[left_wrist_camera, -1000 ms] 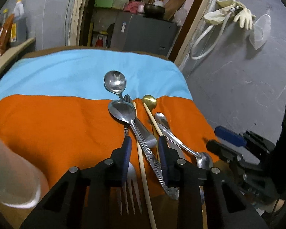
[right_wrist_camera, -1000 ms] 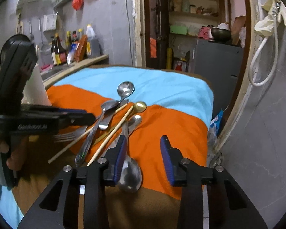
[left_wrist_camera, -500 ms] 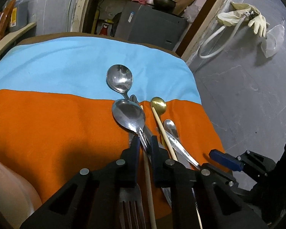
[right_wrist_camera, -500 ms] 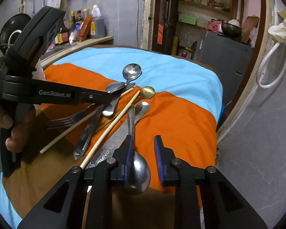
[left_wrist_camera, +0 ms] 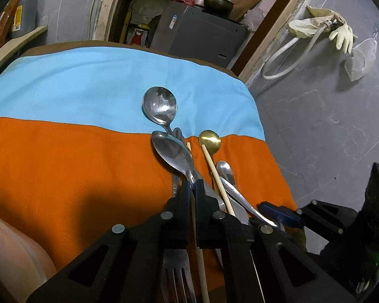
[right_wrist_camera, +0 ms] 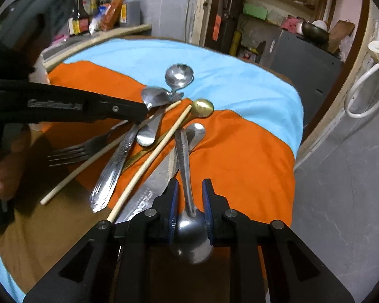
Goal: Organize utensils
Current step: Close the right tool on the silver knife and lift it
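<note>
A pile of utensils lies on an orange and blue cloth (left_wrist_camera: 63,164). My left gripper (left_wrist_camera: 192,184) is shut on the neck of a large steel spoon (left_wrist_camera: 173,155), with a chopstick (left_wrist_camera: 199,252) and a fork (left_wrist_camera: 176,277) beneath it. In the right wrist view, its fingers (right_wrist_camera: 139,108) reach in from the left. My right gripper (right_wrist_camera: 189,184) is closing around a steel spoon (right_wrist_camera: 183,151) whose bowl sits between the blue pads and touches them. A round spoon (right_wrist_camera: 179,75), a gold spoon (right_wrist_camera: 202,108), a second chopstick (right_wrist_camera: 149,161) and a knife (right_wrist_camera: 149,192) lie around it.
A translucent cup (left_wrist_camera: 10,257) stands at the near left. The cloth's right edge (right_wrist_camera: 297,131) drops off to a grey floor. A shelf with bottles (right_wrist_camera: 101,12) is at the far left and a grey cabinet (left_wrist_camera: 202,32) stands behind the table.
The left jaws have shut on the large spoon's neck. The right gripper has moved forward and lower over its spoon, and its jaws have narrowed onto the bowl.
</note>
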Demonstrator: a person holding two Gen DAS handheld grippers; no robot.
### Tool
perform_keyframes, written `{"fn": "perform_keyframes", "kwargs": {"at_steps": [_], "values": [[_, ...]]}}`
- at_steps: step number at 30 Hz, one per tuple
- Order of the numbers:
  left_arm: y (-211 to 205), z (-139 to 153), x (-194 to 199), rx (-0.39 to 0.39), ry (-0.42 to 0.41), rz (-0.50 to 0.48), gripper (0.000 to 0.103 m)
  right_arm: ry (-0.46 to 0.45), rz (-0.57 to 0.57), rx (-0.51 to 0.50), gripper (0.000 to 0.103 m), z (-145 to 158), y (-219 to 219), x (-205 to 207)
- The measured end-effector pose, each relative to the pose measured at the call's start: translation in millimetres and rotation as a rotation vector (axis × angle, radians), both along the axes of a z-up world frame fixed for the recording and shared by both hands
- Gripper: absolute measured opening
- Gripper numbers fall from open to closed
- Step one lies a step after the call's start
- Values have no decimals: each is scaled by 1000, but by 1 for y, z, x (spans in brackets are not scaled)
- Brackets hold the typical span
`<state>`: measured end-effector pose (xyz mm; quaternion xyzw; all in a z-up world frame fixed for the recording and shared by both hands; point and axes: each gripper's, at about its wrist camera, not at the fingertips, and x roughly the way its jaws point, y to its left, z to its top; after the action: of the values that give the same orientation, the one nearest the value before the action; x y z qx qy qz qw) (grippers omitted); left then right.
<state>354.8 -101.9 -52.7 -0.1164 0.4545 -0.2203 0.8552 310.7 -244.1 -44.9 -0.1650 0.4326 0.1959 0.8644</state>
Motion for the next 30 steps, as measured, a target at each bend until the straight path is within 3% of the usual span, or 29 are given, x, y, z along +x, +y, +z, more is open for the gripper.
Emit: {"fn": "perform_keyframes", "kwargs": {"at_steps": [4,6,9,18,27,30], "values": [[-1,-1,8,-32,36,-16,1,66,-4,1,15,2,1,12],[2,-1,11,-60,59,-9,1,77,-2,-2,6,3,3,14],[4,2,7,-72,44,-5,0,42,-3,-32,5,6,6,9],[5,26,-36,-47,-111,-80,0,-43,-63,107,5,23,-15,-15],[20,34,-67,-89,-179,-68,0,-185,-44,269,5,49,-8,-37],[21,30,-68,-72,-144,-67,0,-171,-40,295,5,48,-1,-33]]}}
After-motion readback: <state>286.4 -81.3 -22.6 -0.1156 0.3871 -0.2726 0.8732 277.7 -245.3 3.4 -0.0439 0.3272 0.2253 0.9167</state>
